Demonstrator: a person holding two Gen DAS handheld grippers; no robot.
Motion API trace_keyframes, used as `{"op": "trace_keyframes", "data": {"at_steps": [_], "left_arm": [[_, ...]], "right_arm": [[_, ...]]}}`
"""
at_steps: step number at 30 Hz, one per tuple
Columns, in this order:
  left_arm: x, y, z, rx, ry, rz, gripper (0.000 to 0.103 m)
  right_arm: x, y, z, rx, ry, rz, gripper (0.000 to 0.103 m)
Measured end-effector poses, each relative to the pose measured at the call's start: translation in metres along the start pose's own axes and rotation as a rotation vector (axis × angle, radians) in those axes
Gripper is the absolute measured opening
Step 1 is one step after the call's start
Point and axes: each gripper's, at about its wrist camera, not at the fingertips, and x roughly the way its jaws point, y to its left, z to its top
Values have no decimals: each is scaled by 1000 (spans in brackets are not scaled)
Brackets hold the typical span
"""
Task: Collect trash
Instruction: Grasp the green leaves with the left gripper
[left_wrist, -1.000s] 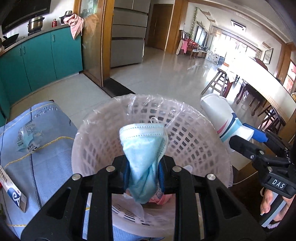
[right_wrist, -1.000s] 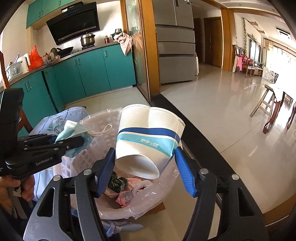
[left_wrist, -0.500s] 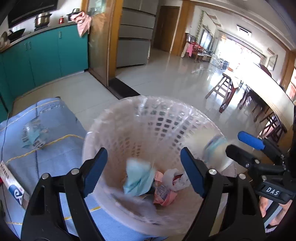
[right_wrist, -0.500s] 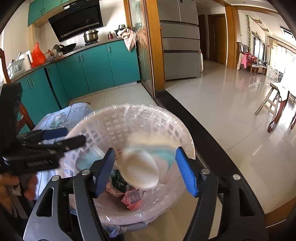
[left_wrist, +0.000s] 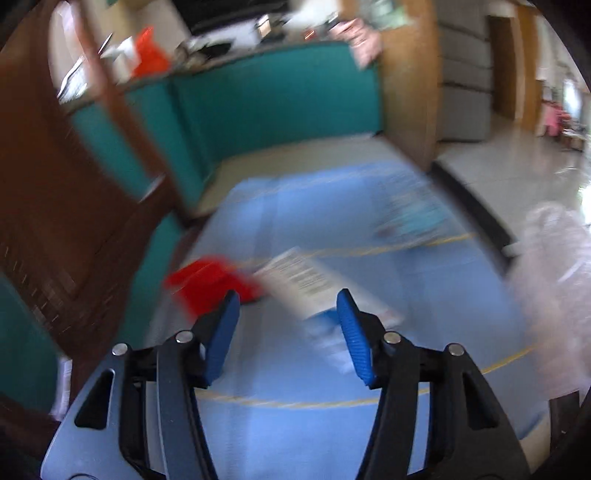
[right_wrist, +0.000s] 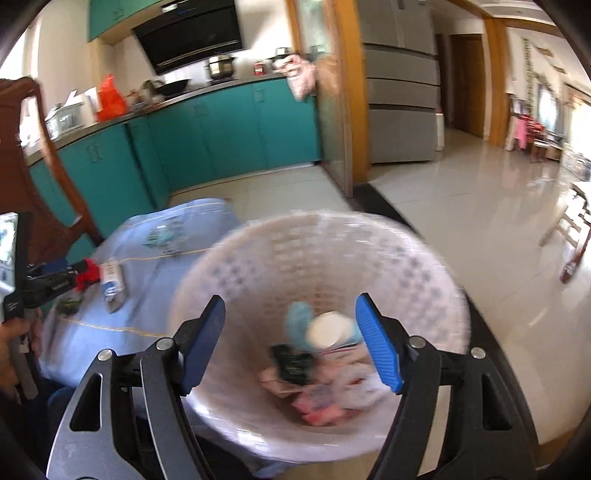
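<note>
Left tongs (left_wrist: 288, 321): jaws apart, nothing between the blue pads; they have just been closing partway after a wide opening. Pointed down at the blue cloth (left_wrist: 369, 373). View heavily blurred.

White carton (left_wrist: 314, 280): flat box with printed lines, lying on the blue cloth just ahead of the left tongs, its near blue-printed end in line with the gap between the pads, untouched as far as the blur allows. Also seen in the right wrist view (right_wrist: 112, 282), just beside the tip of the left tongs (right_wrist: 74, 275).

Red scrap (left_wrist: 207, 282): lies on the cloth at the carton's left, ahead of the left pad. Material cannot be told.

Clear wrapper (left_wrist: 410, 221): pale, teal-tinted packet, farther out on the cloth, well beyond the tongs.

Right tongs (right_wrist: 291, 339): jaws wide apart and empty, having just opened a little further. Held over the basket mouth.

White basket (right_wrist: 436, 273): lattice-walled, lined with a clear bag, standing beside the blue cloth. In the left wrist view it shows only as a pale blur at the right edge (left_wrist: 554, 280).

Basket contents, lying below and between the right tongs' pads: paper cup (right_wrist: 328, 330), on its side, white bottom toward the camera; blue face mask (right_wrist: 301, 321), touching the cup's left; dark packet (right_wrist: 293, 363); pink and white wrappers (right_wrist: 332, 398) at the bottom.

Person's hand (right_wrist: 11, 354): at the left edge, gripping the left tool's handle.
</note>
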Motion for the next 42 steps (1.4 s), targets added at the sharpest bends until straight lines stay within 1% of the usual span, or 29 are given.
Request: {"op": "trace_keyframes", "data": {"at_steps": [1,3,4,5,8,11,12,13,16,19,22,23,24,26,27,28,30,32,33,34,35,37,41,42], "left_arm": [[10,14,-4,5,42,20,55],[22,27,-9,31,103,36,54],[28,34,-13,45,126,42,51],[35,41,-17,52,151,48,50],[49,46,-26,48,211,18,43],[63,57,-30,25,266,-17,31],[68,62,-32,9,286,-29,24],[71,66,-32,-9,299,-43,20],[69,68,-33,-15,288,-77,11],[57,68,-36,-18,263,-126,10],[38,63,-34,-18,204,-219,9],[31,60,-35,-20,192,-265,9],[24,56,-36,-21,182,-322,9],[8,47,-39,-26,152,-461,9],[3,41,-39,-23,146,-500,10],[0,35,-40,-10,143,-520,10],[0,25,-41,32,133,-500,13],[5,24,-44,35,151,-462,32],[9,25,-44,25,157,-449,54],[11,28,-46,10,161,-435,60],[13,30,-46,3,164,-433,60],[16,34,-47,-3,176,-453,66],[17,22,-48,58,201,-536,71],[17,19,-50,66,212,-540,71]], "right_arm": [[5,13,0,-21,6,23,72],[12,31,0,-49,16,51,72],[18,44,0,-64,23,74,72],[20,53,0,-70,26,90,72],[26,83,-2,-99,41,155,72],[31,111,-3,-141,53,197,72],[32,118,-2,-153,56,207,72],[34,125,-2,-166,58,220,72],[37,137,-1,-176,67,245,72],[40,144,0,-179,76,258,72],[40,145,-2,-181,81,261,72],[40,143,-3,-181,84,259,72],[40,142,-3,-179,87,257,72],[41,138,-4,-172,95,249,72],[43,137,-5,-168,100,245,72],[44,135,-5,-164,105,241,72],[45,131,-6,-155,113,236,72],[46,129,-6,-157,115,233,72],[46,129,-6,-159,115,230,72],[47,129,-5,-163,117,227,72],[49,129,-5,-165,119,224,72],[53,131,-4,-170,123,224,72],[58,138,2,-188,116,213,72],[59,139,4,-185,115,216,72]]}}
